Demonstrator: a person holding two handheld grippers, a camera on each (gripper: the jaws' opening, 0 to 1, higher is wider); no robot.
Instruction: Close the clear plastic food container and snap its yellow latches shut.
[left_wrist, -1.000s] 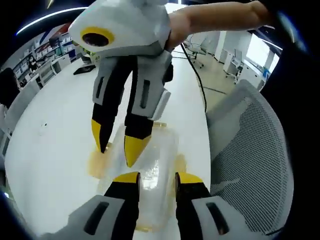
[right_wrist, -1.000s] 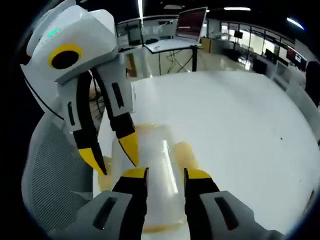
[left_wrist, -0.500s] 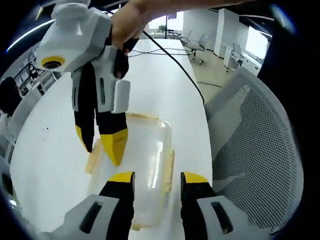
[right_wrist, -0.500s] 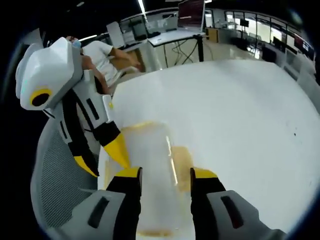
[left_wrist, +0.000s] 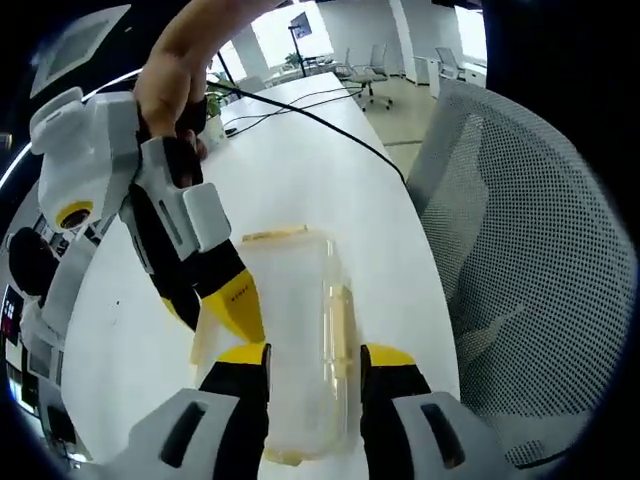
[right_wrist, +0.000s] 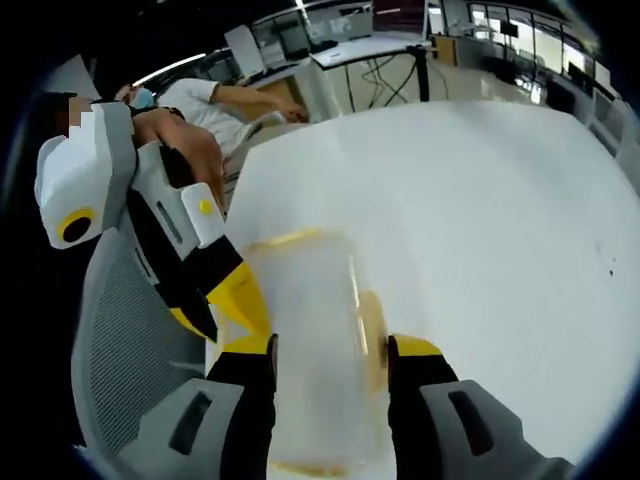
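Observation:
The clear plastic container lies lid-on along the white table, with yellow latches on its far end and right side. My left gripper hovers open over its near end. My right gripper, held by a hand, stands open at the container's left edge with its yellow fingertips down beside the left latch. In the right gripper view the container runs away from my open right gripper, and the left gripper stands open at its left edge.
A grey mesh chair stands close against the table edge beside the container, also seen as the chair. A black cable crosses the far table. A person in a white shirt sits behind. More desks stand further off.
The right gripper has moved from above the container's middle to its left edge. Both grippers' jaws have spread a little wider. Both cameras have pulled back.

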